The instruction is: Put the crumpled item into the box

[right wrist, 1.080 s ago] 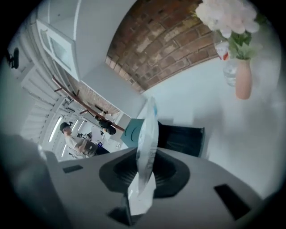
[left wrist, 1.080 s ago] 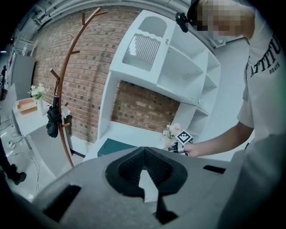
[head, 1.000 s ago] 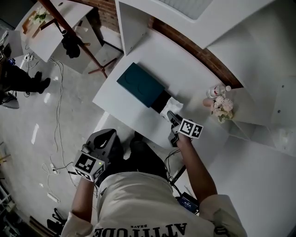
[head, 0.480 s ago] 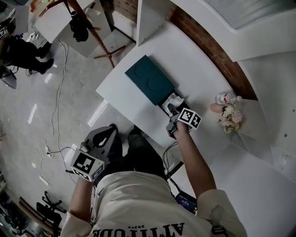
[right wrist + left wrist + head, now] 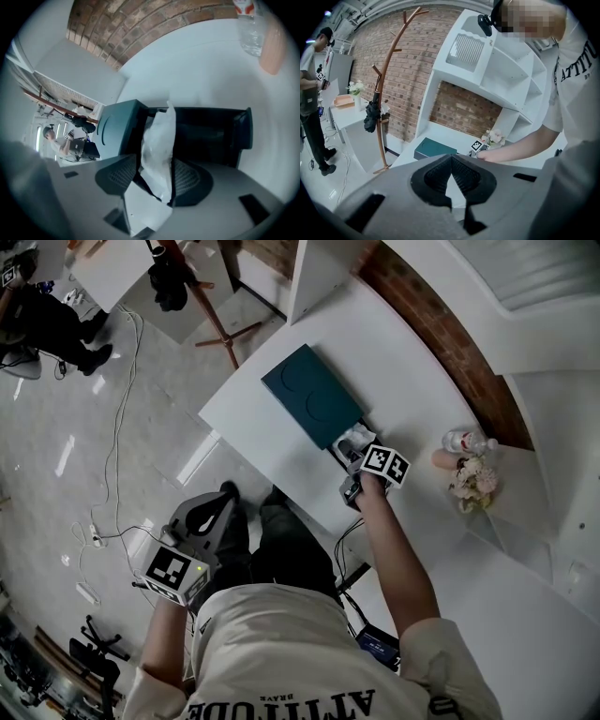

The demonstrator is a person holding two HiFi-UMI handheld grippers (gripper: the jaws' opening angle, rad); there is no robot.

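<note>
Crumpled white paper (image 5: 159, 136) sits loose between the right gripper's (image 5: 154, 161) jaws, which have just been opening, above the dark teal box (image 5: 241, 133). It could cling to a pad — or catch the rim — and drop onto the white bench (image 5: 197, 61).

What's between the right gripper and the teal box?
The crumpled white item, between the right gripper's jaws, which have just been opening; the right gripper view shows it.

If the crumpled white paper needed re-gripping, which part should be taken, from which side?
I'd take the crumpled paper by its narrow middle, across the flat faces, from the near side of the box tray: it stands as a thin upright wad, and the teal sleeve blocks its left. The right gripper, whose jaws have just been opening, straddles it.
</note>
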